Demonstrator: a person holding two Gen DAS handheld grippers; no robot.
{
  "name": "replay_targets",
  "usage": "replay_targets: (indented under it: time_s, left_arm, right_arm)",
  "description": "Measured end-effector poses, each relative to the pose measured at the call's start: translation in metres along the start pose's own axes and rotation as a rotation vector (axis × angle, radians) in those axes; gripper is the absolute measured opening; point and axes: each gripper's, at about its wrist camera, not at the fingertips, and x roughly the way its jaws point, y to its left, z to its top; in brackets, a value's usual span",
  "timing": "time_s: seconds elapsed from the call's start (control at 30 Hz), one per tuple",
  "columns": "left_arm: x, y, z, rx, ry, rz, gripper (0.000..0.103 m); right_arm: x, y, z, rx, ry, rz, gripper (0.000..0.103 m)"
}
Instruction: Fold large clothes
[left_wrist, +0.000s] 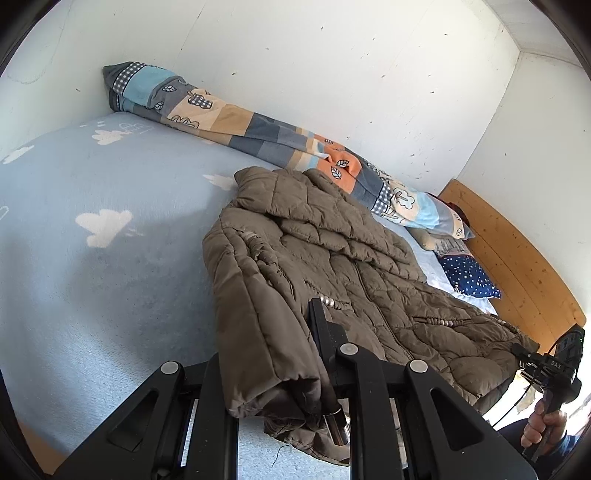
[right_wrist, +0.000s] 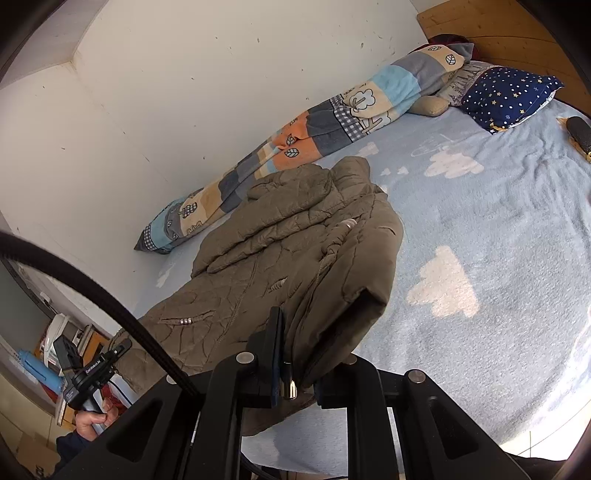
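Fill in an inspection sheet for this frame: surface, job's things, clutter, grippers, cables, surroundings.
Surface: bed, blue cloud-print sheet.
Job's things: brown quilted jacket, near edge raised.
Clutter: patchwork blanket rolled along the wall; starry pillow; dark object at the bed's edge.
Grippers: left gripper and right gripper both shut on the jacket.
Cables: black cable crosses the right view.
Surroundings: white wall; wooden headboard.

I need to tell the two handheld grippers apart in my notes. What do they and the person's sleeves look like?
Both are matte black with round silver pivot pins. The left gripper has flat black fingers; the right gripper has blue-edged pads and a black cable arcing past. Each body carries small white lettering. The sleeve is dark blue.
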Motion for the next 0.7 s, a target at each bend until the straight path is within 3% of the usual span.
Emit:
replay_targets:
  time_s: [0.37,0.7]
  left_arm:
    - [-0.013,0.001,0.009,-0.007,-0.015,-0.007,0.016]
    - [-0.014,-0.015,0.011,0.043,-0.021,0.042,0.016]
  right_arm:
    - [-0.018,0.013,0.003,-0.021,-0.011,0.021,0.014]
    - [-0.018,0.019,0.006,-0.029,-0.012,0.026,0.014]
